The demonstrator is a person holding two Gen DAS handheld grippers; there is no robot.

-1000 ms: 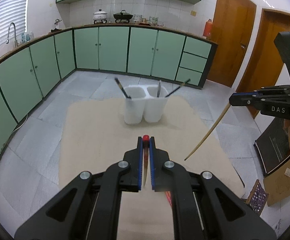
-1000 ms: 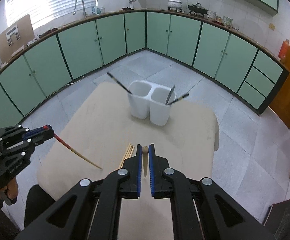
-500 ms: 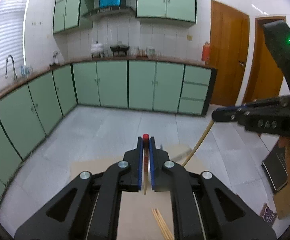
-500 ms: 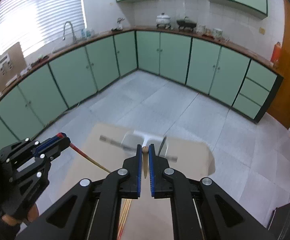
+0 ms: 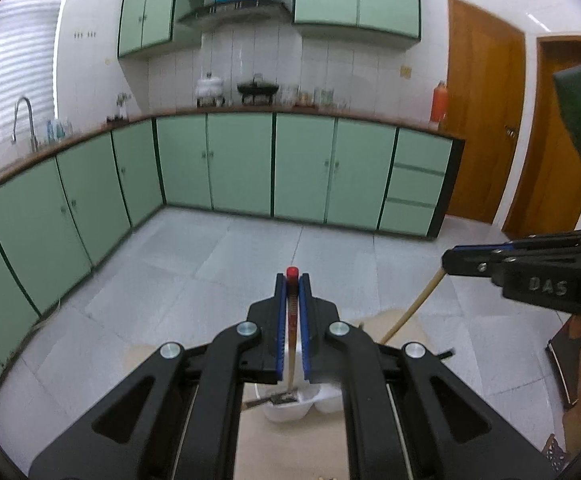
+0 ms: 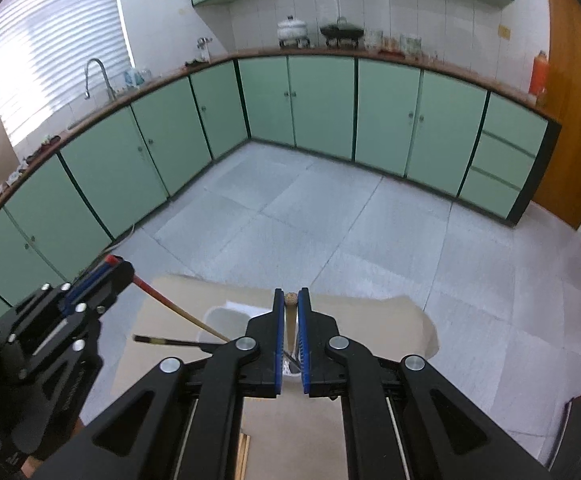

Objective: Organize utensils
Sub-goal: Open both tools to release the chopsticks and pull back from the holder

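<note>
- Now the left hand-held gripper (image 5: 292, 280) is clamped on a red-tipped chopstick (image 5: 291, 320), whose red end sticks out past the blue pads while the pale shaft runs down between them.
- Its lower end sits inside the white utensil holder (image 5: 290, 410), in the left compartment as the left wrist view shows it, next to a dark-handled utensil (image 5: 260, 401) leaning there.
- From the right wrist view, that same left hand-held gripper (image 6: 110, 268) is at lower left, and its chopstick (image 6: 178, 312) slants down toward the holder (image 6: 220, 316).
- Likewise, the right hand-held gripper (image 6: 290, 300) is clamped on a pale wooden chopstick (image 6: 290, 320), whose rounded top shows just above the pads.
- In the left wrist view this right hand-held gripper (image 5: 448, 262) comes in from the right, and its chopstick (image 5: 414, 308) slopes down-left toward the holder; its lower end is hidden behind the left tool's frame.
- Another dark chopstick (image 6: 166, 341) lies nearly level across the holder's rim in the right wrist view.
- The holder stands on a beige worktop (image 6: 370, 320), above a grey tiled floor (image 6: 330, 220).
- Green cabinets (image 5: 242, 164) line the far walls.
</note>
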